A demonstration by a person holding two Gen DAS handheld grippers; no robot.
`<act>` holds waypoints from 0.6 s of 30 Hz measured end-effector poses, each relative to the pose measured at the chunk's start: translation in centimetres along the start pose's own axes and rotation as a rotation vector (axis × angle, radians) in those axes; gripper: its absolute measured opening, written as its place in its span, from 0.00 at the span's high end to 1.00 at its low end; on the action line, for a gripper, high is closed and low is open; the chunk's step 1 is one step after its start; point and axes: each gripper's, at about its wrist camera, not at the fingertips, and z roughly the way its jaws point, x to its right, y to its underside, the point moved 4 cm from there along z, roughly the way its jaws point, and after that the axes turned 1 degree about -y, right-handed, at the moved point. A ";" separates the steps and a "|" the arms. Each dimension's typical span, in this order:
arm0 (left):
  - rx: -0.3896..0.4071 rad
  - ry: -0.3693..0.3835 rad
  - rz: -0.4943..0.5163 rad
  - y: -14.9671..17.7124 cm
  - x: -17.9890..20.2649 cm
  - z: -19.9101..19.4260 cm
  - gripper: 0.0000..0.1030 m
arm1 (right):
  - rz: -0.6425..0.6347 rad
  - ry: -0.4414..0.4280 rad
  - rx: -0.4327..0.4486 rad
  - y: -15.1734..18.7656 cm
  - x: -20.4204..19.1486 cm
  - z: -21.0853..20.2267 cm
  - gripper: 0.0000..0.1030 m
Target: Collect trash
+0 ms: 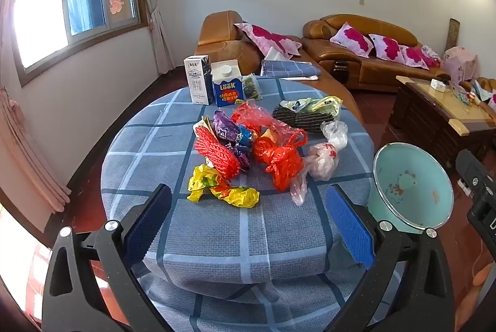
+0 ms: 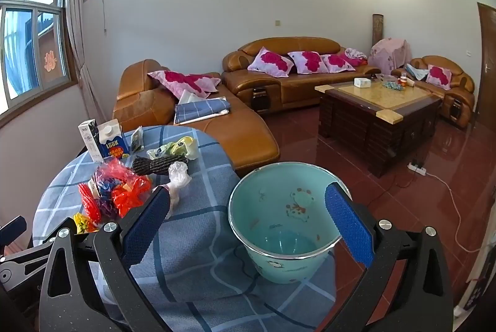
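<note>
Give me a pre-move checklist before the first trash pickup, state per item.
1. Left gripper jaws wide, nothing between them: ok.
2. Right gripper jaws wide, nothing held: ok.
3. Teal bin upright, mouth unobstructed, looks empty: ok.
4. Yellow wrapper is the nearest piece to the left gripper, lying apart from the red bag: ok.
5. Bin's footing: it sits at the table edge, base partly hidden: cannot tell.
6. Whether the Look carton is empty and counts as trash: cannot tell.
</note>
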 end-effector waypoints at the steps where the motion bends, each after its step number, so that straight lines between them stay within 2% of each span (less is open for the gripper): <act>1: -0.001 0.000 0.001 0.0 0.0 0.1 0.06 | 0.000 0.000 -0.001 0.0 0.0 0.0 0.05; 18: -0.006 0.000 0.002 0.1 0.1 0.4 0.06 | 0.001 -0.002 -0.002 0.0 0.1 0.1 0.05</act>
